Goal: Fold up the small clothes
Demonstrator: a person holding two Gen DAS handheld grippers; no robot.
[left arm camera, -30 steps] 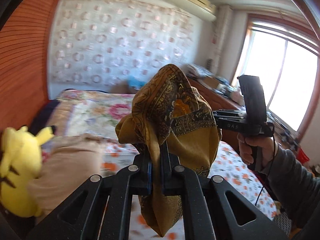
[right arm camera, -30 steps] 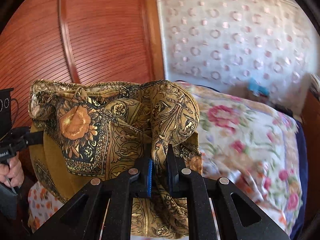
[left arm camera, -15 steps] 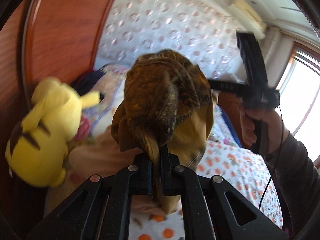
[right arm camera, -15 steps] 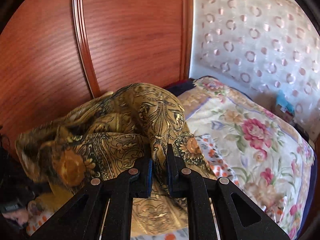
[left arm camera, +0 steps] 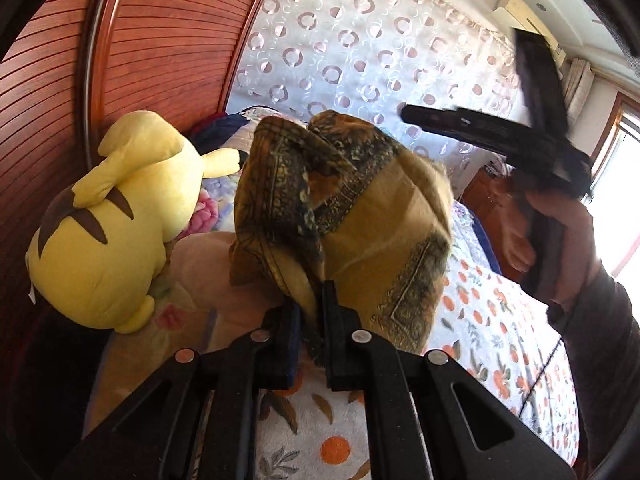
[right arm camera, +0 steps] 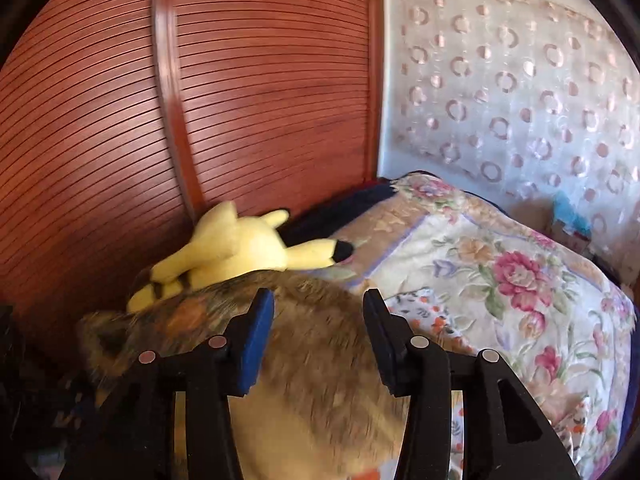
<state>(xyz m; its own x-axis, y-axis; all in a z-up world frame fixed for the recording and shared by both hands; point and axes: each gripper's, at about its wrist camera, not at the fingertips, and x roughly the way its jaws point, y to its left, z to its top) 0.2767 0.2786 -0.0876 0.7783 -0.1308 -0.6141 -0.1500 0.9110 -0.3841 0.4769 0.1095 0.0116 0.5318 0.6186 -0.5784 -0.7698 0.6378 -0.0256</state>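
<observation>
A mustard-yellow cloth with dark ornate borders point(left arm camera: 352, 216) hangs bunched from my left gripper point(left arm camera: 310, 316), which is shut on its lower edge above the bed. My right gripper point(right arm camera: 318, 320) is open with nothing between its fingers; the same cloth point(right arm camera: 320, 380) is a blurred mass just below and in front of it. In the left wrist view the right gripper point(left arm camera: 492, 128) shows as a black tool held in a hand, above and to the right of the cloth.
A yellow plush toy point(left arm camera: 116, 220) lies against the ribbed wooden headboard point(left arm camera: 168, 52); it also shows in the right wrist view point(right arm camera: 240, 248). A floral quilt point(right arm camera: 500, 272) and an orange-dotted sheet point(left arm camera: 496, 344) cover the bed. A patterned curtain point(right arm camera: 520, 92) hangs behind.
My right gripper has opened and let go of the cloth, which now drops below it. My left gripper still holds the cloth and has swung further left towards the headboard and plush toy.
</observation>
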